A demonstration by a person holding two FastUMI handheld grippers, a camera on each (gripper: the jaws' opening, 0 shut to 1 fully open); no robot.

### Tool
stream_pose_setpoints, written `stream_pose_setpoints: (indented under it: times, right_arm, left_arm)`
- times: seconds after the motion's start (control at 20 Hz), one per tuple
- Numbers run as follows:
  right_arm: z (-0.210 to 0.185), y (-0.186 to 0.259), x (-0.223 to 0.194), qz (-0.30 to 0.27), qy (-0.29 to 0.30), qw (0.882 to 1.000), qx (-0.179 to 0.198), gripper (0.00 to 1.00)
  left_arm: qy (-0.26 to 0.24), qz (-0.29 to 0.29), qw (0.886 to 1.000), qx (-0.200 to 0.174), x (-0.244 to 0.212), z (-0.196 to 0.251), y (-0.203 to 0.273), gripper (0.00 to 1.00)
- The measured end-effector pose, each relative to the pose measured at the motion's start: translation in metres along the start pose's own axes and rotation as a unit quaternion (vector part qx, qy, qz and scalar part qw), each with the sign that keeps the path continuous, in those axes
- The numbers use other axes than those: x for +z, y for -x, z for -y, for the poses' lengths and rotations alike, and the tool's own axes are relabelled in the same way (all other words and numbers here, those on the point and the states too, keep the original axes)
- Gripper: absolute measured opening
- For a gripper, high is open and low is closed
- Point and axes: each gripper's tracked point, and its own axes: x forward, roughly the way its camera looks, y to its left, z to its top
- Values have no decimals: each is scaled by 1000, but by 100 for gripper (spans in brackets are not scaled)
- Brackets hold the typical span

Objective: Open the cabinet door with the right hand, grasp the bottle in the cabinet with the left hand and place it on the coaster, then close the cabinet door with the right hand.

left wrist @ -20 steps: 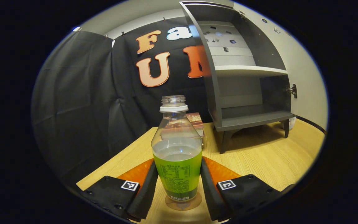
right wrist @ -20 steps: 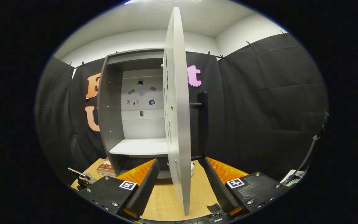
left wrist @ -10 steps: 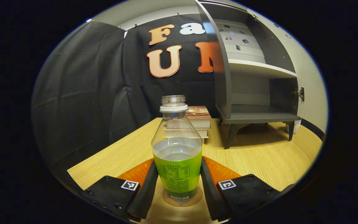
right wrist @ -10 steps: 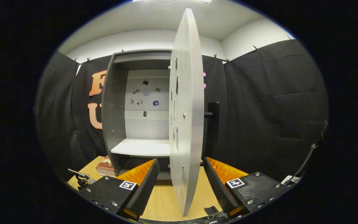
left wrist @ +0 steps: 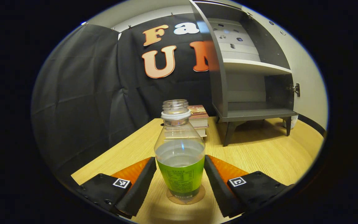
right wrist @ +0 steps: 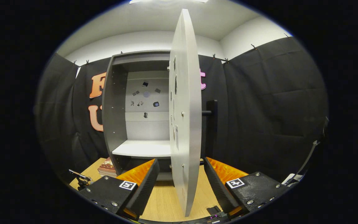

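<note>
Left claw [left wrist: 179, 183] opened, green-labelled capless bottle [left wrist: 180, 155] on coaster [left wrist: 197, 198]

A stack of books [left wrist: 198, 119] lies on the wooden table [left wrist: 259, 155] near the black cloth wall [left wrist: 82, 93].

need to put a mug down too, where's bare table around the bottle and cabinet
Bare table runs from the bottle on its coaster right to the cabinet legs, and left of the bottle to the table's edge. It is crowded behind the bottle, where books are stacked, and right at the bottle, flanked by the left claw.
</note>
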Motion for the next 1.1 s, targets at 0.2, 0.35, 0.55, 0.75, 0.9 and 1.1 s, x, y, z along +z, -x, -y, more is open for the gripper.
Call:
stream_pose_setpoints:
  times: [0.2, 0.35, 0.55, 0.75, 0.9, 1.1]
  right_arm:
    - [10, 4, 4, 9, -4, 1000, 8, 89]
    - [31, 7, 18, 32, -21, 999, 11, 90]
    - [47, 11, 18, 37, -48, 998, 32, 92]
    - [48, 28, 27, 53, -39, 995, 75, 95]
    - [66, 36, 34, 63, -48, 993, 86, 94]
    - [101, 23, 27, 60, -58, 994, 75, 94]
  left_arm:
    - [-7, 2, 1000, 5, 17, -6, 6, 99]
    - [-8, 2, 1000, 11, 30, -3, 19, 99]
    - [-9, 7, 1000, 19, 51, 5, 37, 99]
    - [-2, 14, 999, 30, 73, 14, 54, 99]
    - [0, 20, 999, 36, 87, 21, 65, 99]
    - [-5, 31, 999, 37, 111, 33, 78, 99]
